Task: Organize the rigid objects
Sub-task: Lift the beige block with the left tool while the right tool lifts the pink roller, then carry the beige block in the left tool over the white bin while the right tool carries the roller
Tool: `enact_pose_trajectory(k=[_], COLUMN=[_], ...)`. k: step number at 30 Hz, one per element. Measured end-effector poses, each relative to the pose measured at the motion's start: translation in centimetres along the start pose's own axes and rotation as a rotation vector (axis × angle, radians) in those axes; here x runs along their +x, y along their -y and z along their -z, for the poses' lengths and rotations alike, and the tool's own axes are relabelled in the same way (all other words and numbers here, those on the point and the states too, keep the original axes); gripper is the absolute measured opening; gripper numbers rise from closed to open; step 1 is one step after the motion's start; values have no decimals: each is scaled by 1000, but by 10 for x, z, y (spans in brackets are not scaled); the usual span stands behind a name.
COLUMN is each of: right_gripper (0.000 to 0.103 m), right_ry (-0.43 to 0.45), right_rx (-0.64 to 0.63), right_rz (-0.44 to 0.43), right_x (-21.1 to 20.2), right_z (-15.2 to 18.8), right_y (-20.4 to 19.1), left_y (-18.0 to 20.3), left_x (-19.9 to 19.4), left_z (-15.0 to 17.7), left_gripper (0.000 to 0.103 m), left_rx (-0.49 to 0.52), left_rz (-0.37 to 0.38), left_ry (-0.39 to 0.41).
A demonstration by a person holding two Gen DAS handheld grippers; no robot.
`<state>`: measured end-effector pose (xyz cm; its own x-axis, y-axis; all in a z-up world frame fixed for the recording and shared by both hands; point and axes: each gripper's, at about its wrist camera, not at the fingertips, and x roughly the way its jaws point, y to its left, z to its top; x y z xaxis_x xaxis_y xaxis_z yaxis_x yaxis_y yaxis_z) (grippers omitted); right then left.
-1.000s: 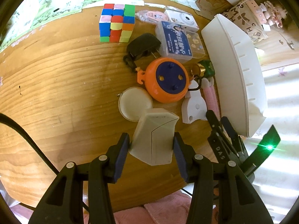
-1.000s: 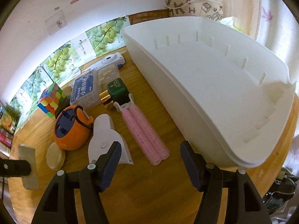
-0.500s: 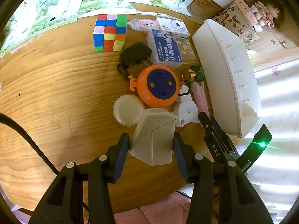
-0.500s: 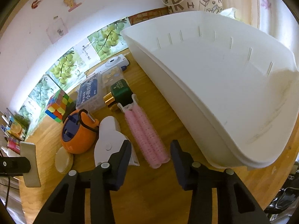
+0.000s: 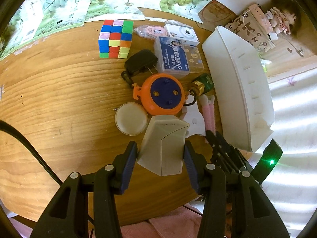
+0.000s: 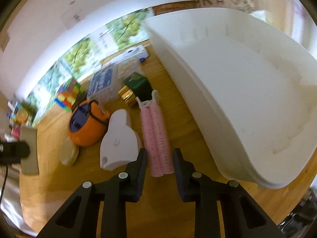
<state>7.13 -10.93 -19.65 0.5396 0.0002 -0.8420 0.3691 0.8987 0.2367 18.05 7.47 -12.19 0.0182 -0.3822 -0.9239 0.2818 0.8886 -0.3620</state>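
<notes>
Both tongs point steeply down at the wooden counter [image 5: 59,103]. The left tongs [image 5: 160,154] are clamped on a grey wedge-shaped box [image 5: 163,144], lifted above the clutter. The right tongs [image 6: 160,158] have just been closing around the near end of the two pink hair rollers [image 6: 156,136]; the blurred view leaves it unclear whether the pads press on them yet. Just right of the rollers stands one white bin [image 6: 247,91]. Only the left wrist view shows the black plug adapter [image 5: 141,62] and a clear look at the single Rubik's cube [image 5: 115,39]; one orange cord reel [image 5: 163,95] appears in both.
</notes>
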Motion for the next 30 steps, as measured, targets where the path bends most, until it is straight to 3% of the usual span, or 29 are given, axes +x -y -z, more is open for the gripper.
enact_pose_trajectory(k=[14, 30], right_gripper=[24, 24], right_ry=[-180, -224], right_rx=[-153, -313], right_rz=[-140, -371], right_x=[-27, -84], right_z=[-5, -50], right_y=[18, 27], left_y=[29, 67], left_x=[-6, -26], left_z=[12, 9], left_gripper=[51, 51], left_rx=[-105, -181], left_rz=[-5, -51], left_ry=[67, 221])
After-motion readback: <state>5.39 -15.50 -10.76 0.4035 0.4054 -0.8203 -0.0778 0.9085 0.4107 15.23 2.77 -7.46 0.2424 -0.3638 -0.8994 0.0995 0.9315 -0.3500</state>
